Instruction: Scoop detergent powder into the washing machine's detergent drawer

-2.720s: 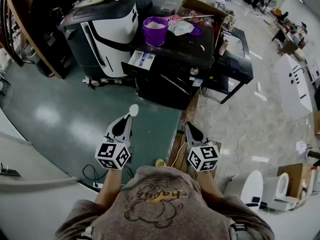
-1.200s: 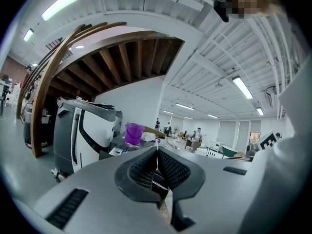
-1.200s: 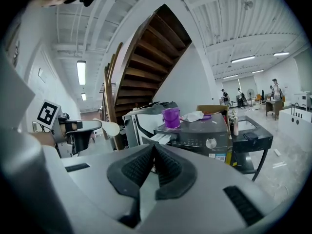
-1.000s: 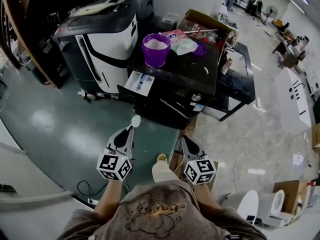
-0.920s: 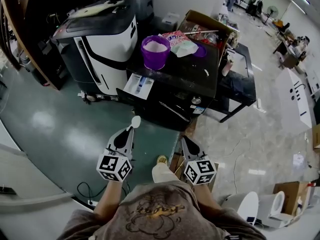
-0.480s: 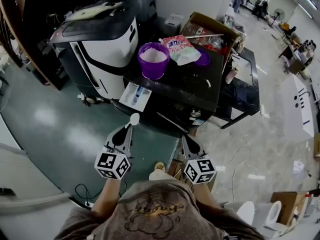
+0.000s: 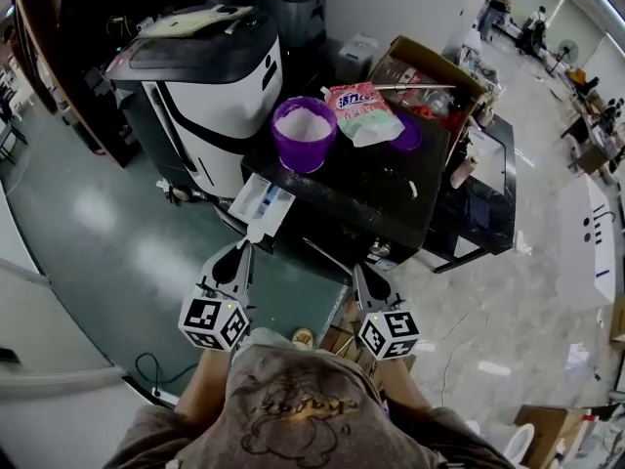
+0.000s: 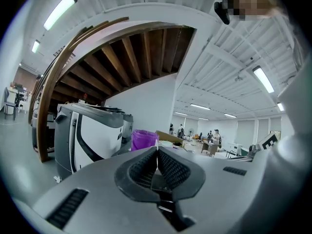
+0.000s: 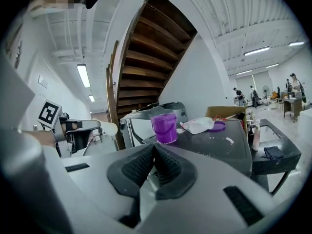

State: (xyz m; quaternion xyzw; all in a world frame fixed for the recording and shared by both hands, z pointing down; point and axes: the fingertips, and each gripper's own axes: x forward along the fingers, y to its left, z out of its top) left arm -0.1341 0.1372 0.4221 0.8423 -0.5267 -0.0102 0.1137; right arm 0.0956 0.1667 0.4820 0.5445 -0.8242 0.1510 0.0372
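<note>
A purple bucket [image 7: 304, 133] of white powder stands on the black washing machine [image 7: 363, 189], with a pink detergent bag [image 7: 357, 112] and a purple lid [image 7: 406, 137] behind it. The white detergent drawer [image 7: 264, 199] is pulled out at the machine's front left. My left gripper [image 7: 243, 249] is shut on a white spoon [image 7: 253, 234], whose bowl sits just short of the drawer's near end. My right gripper [image 7: 357, 270] is shut and holds nothing, low before the machine's front. In the right gripper view the bucket [image 9: 164, 127] is ahead and the spoon [image 9: 106, 128] is at left.
A grey and white machine [image 7: 209, 84] stands left of the washing machine. An open cardboard box [image 7: 437, 67] is behind it, and a low black table [image 7: 490, 199] with a bottle [image 7: 461, 172] is to its right. A cable [image 7: 154, 371] lies on the green floor.
The person has walked toward the washing machine. Both grippers are now much nearer its front, and the spoon's bowl has come up to the open drawer.
</note>
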